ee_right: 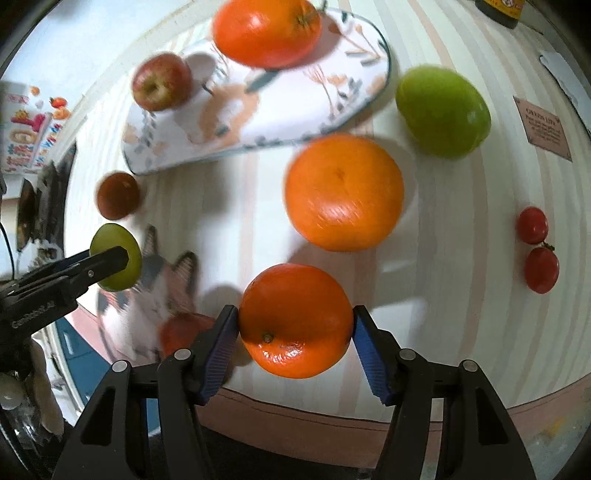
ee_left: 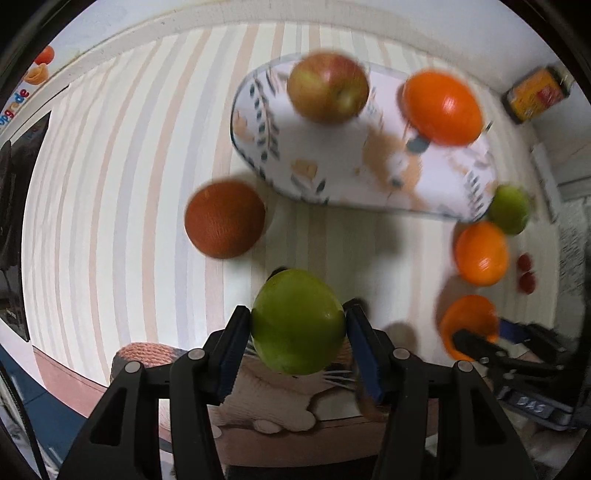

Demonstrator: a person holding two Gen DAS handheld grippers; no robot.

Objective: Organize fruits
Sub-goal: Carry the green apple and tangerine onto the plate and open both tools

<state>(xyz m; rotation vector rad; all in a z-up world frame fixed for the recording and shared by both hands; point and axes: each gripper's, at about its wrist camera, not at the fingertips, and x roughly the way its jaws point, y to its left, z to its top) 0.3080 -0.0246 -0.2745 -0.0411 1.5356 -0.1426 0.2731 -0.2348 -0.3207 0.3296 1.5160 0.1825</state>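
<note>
My left gripper (ee_left: 297, 314) is shut on a green apple (ee_left: 297, 325), held above the striped tablecloth. My right gripper (ee_right: 295, 314) is shut on an orange (ee_right: 295, 325), also off the table. A leaf-patterned oval plate (ee_left: 332, 166) (ee_right: 280, 107) carries a red apple (ee_left: 328, 86) (ee_right: 162, 81) and an orange (ee_left: 443, 107) (ee_right: 266, 31). Loose on the cloth lie a dark brownish-orange fruit (ee_left: 225, 218) (ee_right: 118, 195), a big orange (ee_right: 343, 192) (ee_left: 482, 253) and a second green apple (ee_right: 443, 110) (ee_left: 509, 210).
Two cherry tomatoes (ee_right: 532, 225) lie at the right of the cloth. A yellow-labelled jar (ee_left: 537, 94) stands at the far right corner, with a small card (ee_right: 545, 129) near it. A cat-patterned cushion (ee_left: 288, 402) sits beyond the table's near edge.
</note>
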